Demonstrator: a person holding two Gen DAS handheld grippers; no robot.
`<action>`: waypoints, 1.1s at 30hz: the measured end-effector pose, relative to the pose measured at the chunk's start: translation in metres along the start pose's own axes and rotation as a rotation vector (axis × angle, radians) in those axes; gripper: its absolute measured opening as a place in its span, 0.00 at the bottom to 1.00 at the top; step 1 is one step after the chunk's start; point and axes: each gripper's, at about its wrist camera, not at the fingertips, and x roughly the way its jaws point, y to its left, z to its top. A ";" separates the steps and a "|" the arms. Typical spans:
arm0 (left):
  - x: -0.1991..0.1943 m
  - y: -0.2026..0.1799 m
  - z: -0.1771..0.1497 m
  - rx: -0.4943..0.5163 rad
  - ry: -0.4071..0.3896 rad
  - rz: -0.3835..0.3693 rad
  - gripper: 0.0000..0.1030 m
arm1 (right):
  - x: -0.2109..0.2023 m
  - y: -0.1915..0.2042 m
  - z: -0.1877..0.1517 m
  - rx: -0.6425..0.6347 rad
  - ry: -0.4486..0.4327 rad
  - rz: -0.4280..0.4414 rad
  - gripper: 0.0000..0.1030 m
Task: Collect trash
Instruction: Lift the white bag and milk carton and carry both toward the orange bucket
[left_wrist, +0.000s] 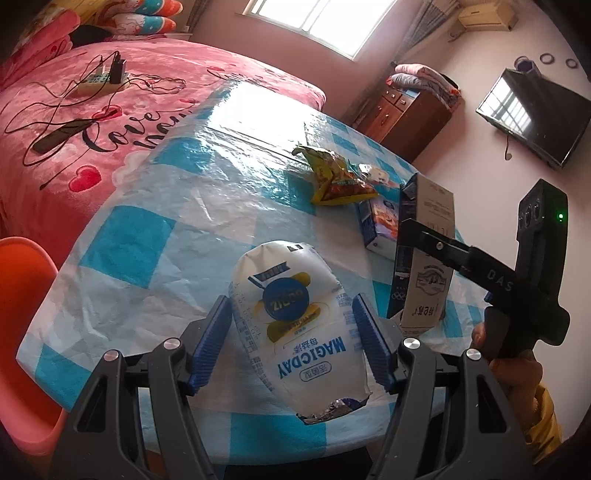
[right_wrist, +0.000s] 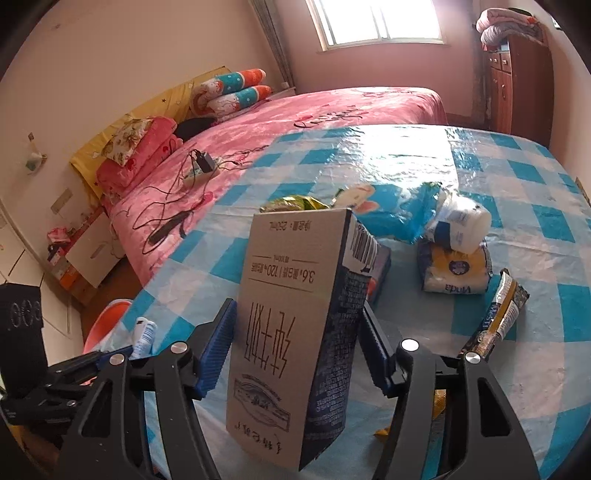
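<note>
Now your left claw is clamped about halfway on the white MAGICDAY pouch, both blue pads pressed against its sides, torn foil end toward you. The pouch hangs over the bench, the one under the blue-and-white checked cloth, close to its near edge.

Your right claw has the grey and dark blue milk carton between its pads, upside down, print reading inverted. The left pad looks to touch the grey face; on the other side I cannot tell if the pad meets the dark face, so whether it is truly gripped stays unclear. From the left wrist view, that carton stands just right of the pouch, one black finger crossing its front and your hand on the handle, yellow sleeve below.

Working outward from the carton: a small blue box lies just behind it, and a crumpled yellow snack bag sits beyond that, toward the bench's middle. To the carton's right, a Vinda tissue pack rests with a white roll on top, and a dark and gold wrapper lies nearer you. An orange chair stands left of the bench, the pink bed behind.
</note>
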 end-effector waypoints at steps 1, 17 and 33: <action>-0.002 0.002 0.000 -0.003 -0.005 -0.003 0.66 | 0.000 0.002 0.001 0.002 0.001 0.009 0.62; -0.037 0.048 -0.002 -0.090 -0.084 0.017 0.66 | 0.023 0.069 0.018 0.022 0.086 0.254 0.62; -0.111 0.165 -0.023 -0.301 -0.194 0.290 0.66 | 0.081 0.230 0.014 -0.213 0.194 0.454 0.62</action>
